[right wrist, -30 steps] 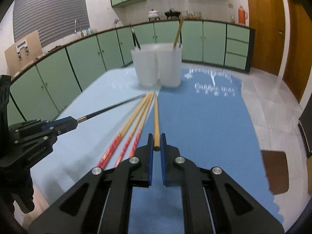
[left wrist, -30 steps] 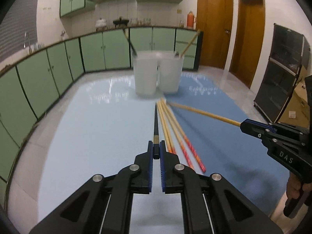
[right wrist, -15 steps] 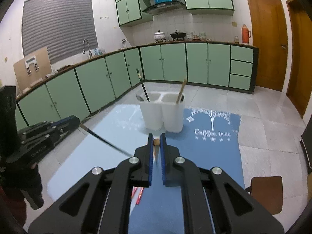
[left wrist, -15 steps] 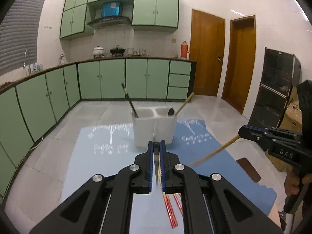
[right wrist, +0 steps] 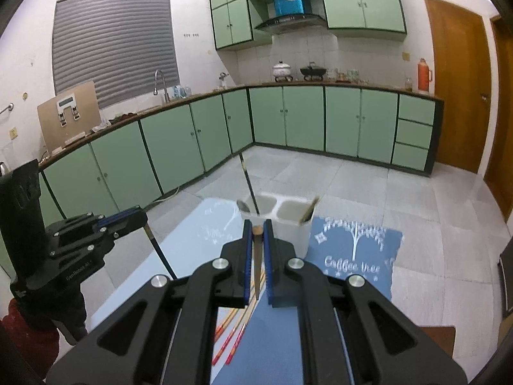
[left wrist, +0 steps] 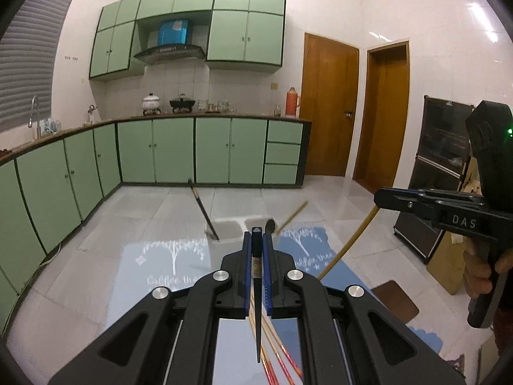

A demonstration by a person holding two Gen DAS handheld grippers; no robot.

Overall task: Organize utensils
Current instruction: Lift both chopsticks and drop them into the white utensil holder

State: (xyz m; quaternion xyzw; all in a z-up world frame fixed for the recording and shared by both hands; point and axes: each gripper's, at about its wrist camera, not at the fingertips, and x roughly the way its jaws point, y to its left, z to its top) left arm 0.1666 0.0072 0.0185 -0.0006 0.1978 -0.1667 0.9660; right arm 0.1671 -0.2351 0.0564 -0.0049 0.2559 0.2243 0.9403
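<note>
My left gripper [left wrist: 257,237] is shut on a black chopstick [left wrist: 258,320] that hangs down steeply from its pads. In the right wrist view my right gripper [right wrist: 257,224] is shut on a plain wooden chopstick [right wrist: 256,266], also hanging steeply. Each gripper shows in the other's view: right gripper [left wrist: 379,197] with its wooden stick [left wrist: 349,243], left gripper [right wrist: 141,216] with its black stick [right wrist: 160,253]. Ahead and below stands a white twin-compartment holder [right wrist: 299,231] with a black chopstick [right wrist: 248,183] and a wooden one [right wrist: 307,213] in it. Red-tipped chopsticks [right wrist: 231,337] lie on the table below.
The table carries a pale blue mat [left wrist: 160,266] on the left and a darker blue "Coffee tree" mat [right wrist: 352,256] on the right. A dark spoon head [left wrist: 269,224] shows at the holder's rim. Green cabinets line the far walls. A brown stool [left wrist: 394,301] stands right of the table.
Both grippers have risen well above the table, each lifting its chopstick off the bundle. The sticks now hang steeply, and the holder sits lower in both views.
</note>
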